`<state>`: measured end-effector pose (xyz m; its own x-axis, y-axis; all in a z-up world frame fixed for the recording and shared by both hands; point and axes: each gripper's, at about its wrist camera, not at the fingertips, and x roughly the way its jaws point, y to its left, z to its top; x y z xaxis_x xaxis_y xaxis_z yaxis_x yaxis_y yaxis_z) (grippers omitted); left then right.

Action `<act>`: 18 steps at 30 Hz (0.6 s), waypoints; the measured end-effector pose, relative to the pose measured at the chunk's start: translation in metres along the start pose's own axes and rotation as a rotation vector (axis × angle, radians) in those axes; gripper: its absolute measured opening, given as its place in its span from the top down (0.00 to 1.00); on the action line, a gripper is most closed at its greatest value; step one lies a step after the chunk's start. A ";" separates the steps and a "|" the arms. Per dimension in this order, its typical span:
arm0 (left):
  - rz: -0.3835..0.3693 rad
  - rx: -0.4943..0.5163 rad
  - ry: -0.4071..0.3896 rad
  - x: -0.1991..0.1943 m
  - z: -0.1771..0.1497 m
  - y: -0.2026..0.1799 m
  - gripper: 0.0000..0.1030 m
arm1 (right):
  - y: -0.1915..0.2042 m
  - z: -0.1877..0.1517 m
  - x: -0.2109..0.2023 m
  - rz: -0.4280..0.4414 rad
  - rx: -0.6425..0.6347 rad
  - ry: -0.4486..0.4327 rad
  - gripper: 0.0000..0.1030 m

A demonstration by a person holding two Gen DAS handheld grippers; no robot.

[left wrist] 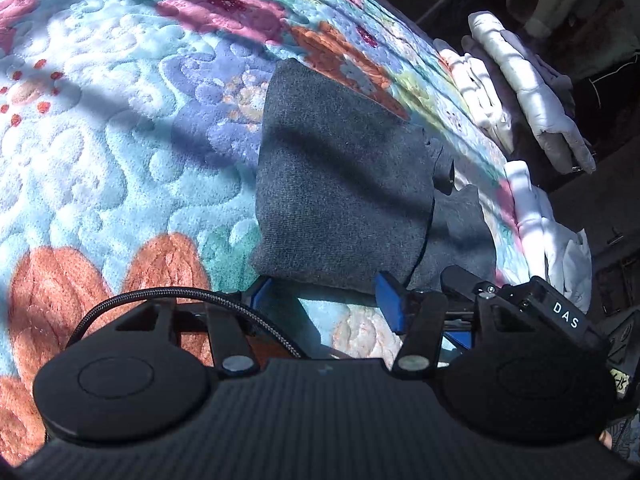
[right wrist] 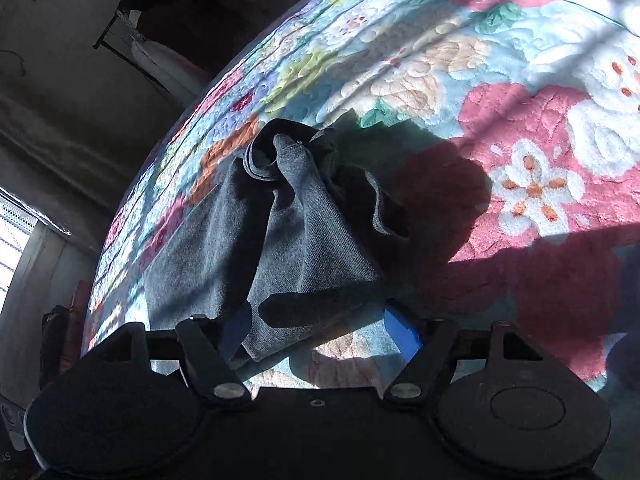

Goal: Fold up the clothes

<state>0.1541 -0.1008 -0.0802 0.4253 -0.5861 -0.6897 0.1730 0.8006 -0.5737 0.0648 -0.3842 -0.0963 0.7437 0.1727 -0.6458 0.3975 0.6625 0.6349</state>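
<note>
Grey knit garment (left wrist: 344, 184) lies on the bed's floral quilt (left wrist: 100, 152), near the edge of the bed, folded into a flat panel in the left wrist view. From the right wrist view the same garment (right wrist: 264, 240) looks rougher: its far end is bunched into a twisted knot, so I'd judge the fold unfinished.

My left claw (left wrist: 324, 300) sits low at the garment's near hem, jaws about half spread, blue pads either side of the hem but not pinching it. Placed there, I think, to pin or pick up that edge.

My right claw (right wrist: 320, 332) has jaws wide; the garment's near corner drapes over the left pad while the right pad stands clear of the cloth. Nothing is gripped as far as I can see. Wide stance suits either a fresh grab or a let-go; can't tell which.

White padded clothes (left wrist: 520, 92) sit stacked at the bed's edge, apart from the grey piece, probably a waiting or done pile.
</note>
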 end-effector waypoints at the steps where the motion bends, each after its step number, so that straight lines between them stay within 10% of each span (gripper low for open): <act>1: 0.005 0.003 -0.005 0.000 0.000 -0.001 0.48 | -0.001 0.000 0.001 -0.002 0.006 -0.009 0.25; 8: -0.008 -0.015 -0.022 -0.002 0.001 0.001 0.48 | -0.001 0.005 0.006 -0.017 -0.009 -0.046 0.25; 13: -0.010 -0.034 -0.023 -0.003 0.001 0.005 0.48 | 0.002 0.007 0.004 -0.029 -0.100 -0.091 0.68; 18: 0.008 -0.034 -0.024 -0.002 0.002 0.008 0.48 | 0.032 0.002 -0.016 -0.088 -0.446 -0.190 0.78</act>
<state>0.1560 -0.0933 -0.0827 0.4476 -0.5765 -0.6836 0.1393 0.8001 -0.5835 0.0667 -0.3674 -0.0653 0.8189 -0.0068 -0.5740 0.2258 0.9231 0.3112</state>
